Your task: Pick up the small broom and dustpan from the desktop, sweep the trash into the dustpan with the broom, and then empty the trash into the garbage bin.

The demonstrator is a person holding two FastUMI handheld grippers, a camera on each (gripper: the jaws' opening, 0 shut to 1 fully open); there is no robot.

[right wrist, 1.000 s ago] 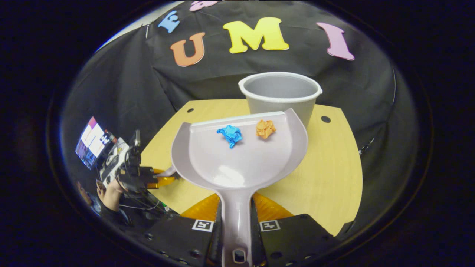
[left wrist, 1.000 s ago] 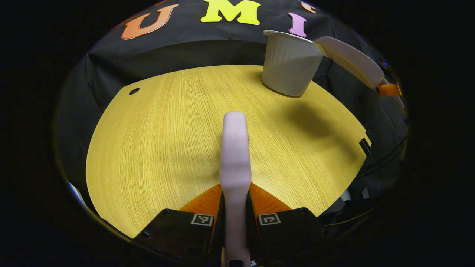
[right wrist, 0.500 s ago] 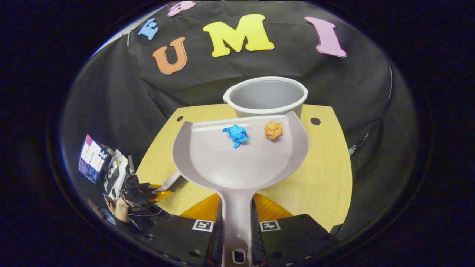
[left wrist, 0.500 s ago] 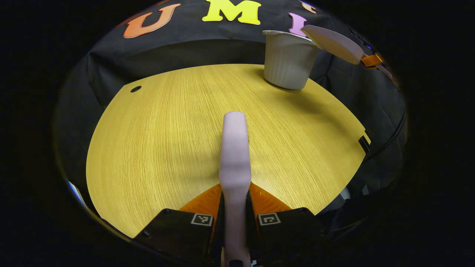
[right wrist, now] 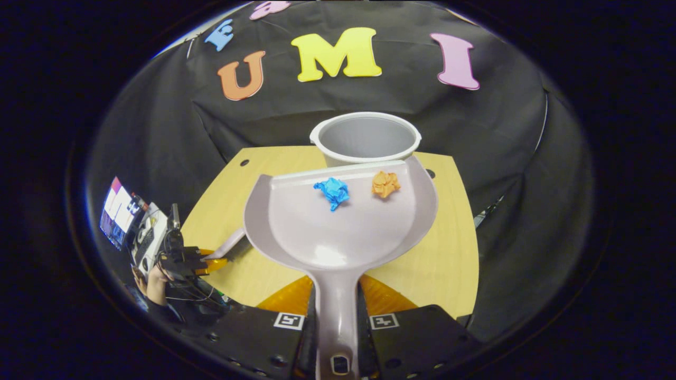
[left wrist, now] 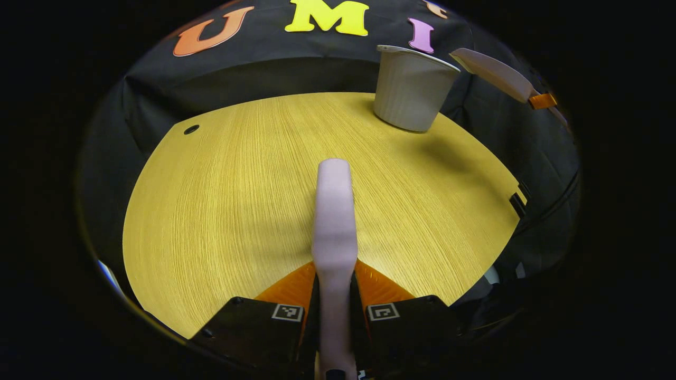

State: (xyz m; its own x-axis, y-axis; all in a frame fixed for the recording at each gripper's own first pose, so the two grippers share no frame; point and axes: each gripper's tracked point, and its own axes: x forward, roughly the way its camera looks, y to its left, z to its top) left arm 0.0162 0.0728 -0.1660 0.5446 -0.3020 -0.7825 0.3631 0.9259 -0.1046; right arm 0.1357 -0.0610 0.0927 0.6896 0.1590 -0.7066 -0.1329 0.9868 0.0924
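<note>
In the right gripper view the right claw (right wrist: 338,316) sits at the bottom centre of the frame, both fingers pressed against the handle of the dustpan (right wrist: 338,232), which runs up the middle and widens into a pale scoop. Two crumpled scraps lie near the scoop's far lip: a blue paper ball (right wrist: 332,191) just left of centre and an orange paper ball (right wrist: 385,183) to its right, close together but apart. The lip of the scoop overlaps the near rim of the garbage bin (right wrist: 365,136), an open grey tub standing upright at the far edge of the desk (right wrist: 443,248). Bare wood shows on either side of the scoop, wider at the right, with the desk's right edge falling off to dark cloth. At the lower left of that frame the left claw (right wrist: 211,261), with a hand (right wrist: 156,277) behind it, hangs over the desk's left edge. In the left gripper view the left claw (left wrist: 335,311) at the bottom centre pinches the broom (left wrist: 334,221) by its pale handle, which points straight up the frame over a wide, open stretch of desk (left wrist: 222,200). The garbage bin (left wrist: 409,89) stands at the upper right near the far edge, and the dustpan (left wrist: 494,74) hovers just right of its rim, tilted.
</note>
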